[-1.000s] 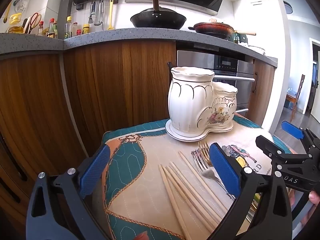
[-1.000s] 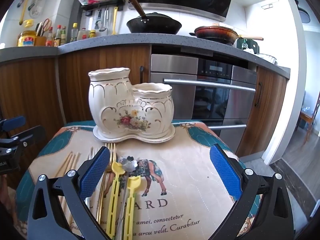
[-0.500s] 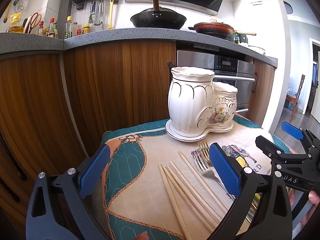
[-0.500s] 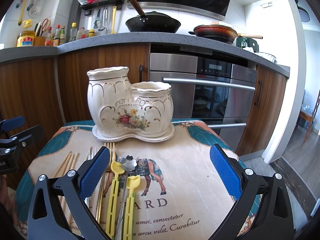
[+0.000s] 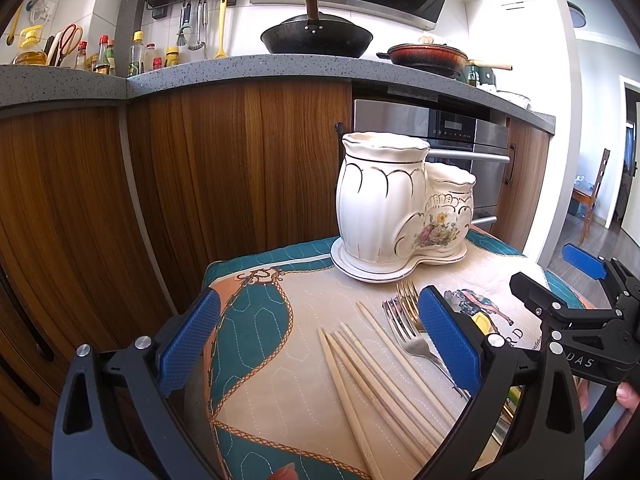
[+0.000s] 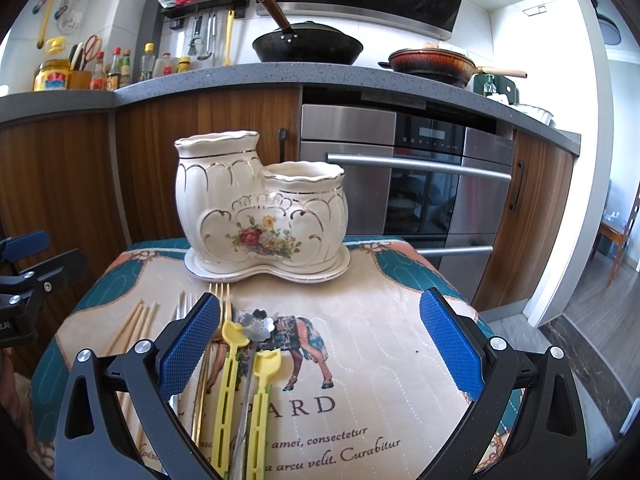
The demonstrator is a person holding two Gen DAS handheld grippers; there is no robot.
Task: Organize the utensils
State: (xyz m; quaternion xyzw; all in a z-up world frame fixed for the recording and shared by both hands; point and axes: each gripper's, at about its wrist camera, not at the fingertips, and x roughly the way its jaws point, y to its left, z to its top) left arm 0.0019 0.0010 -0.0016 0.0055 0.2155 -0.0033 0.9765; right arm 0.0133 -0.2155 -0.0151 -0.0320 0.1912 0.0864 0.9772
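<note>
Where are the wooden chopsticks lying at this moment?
In the left wrist view, the chopsticks lie flat on the quilted mat, left of the forks and in front of the ceramic holder.

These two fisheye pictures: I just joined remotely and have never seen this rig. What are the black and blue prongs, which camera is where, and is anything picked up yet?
No robot arm here: a person holds a two-finger gripper in each hand, each with a camera looking forward along its fingers. The prongs are those fingers with blue pads.

The left view shows the left gripper, open and empty, above wooden chopsticks and forks; the right gripper shows at its edge.

The right view shows the right gripper, also open and empty, near two yellow utensils and a flower-headed metal piece.

Everything lies on a printed cloth. Behind stands a white two-cup ceramic holder; no utensil shows above its rims.
</note>
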